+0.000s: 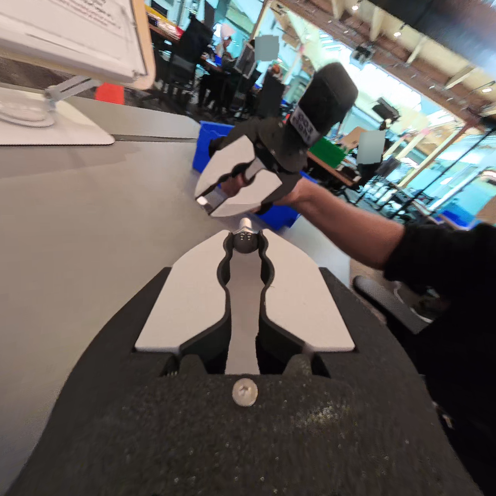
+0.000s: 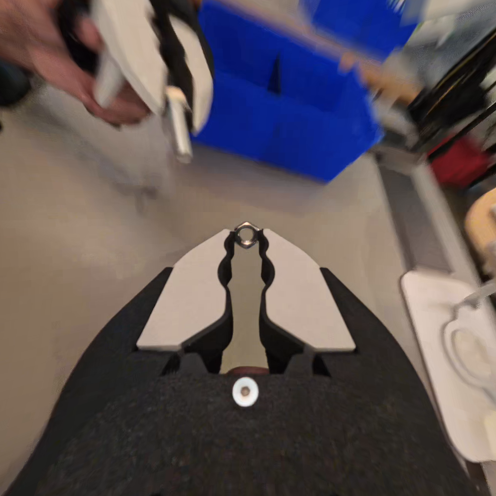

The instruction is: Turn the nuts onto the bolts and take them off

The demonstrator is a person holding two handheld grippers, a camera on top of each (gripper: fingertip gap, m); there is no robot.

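Nut (image 2: pixel 245 237) pinched by right gripper (image 2: pixel 245 236) (bolt (image 1: pixel 244 234) in left gripper (image 1: pixel 244 241)).

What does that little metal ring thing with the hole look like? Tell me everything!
It is a small, shiny, silver metal nut with six flat sides and a round hole through its middle. The right gripper pinches it at the very tips of its two fingers, by opposite sides. The hole faces the camera. It hangs above the grey table, touching nothing else.
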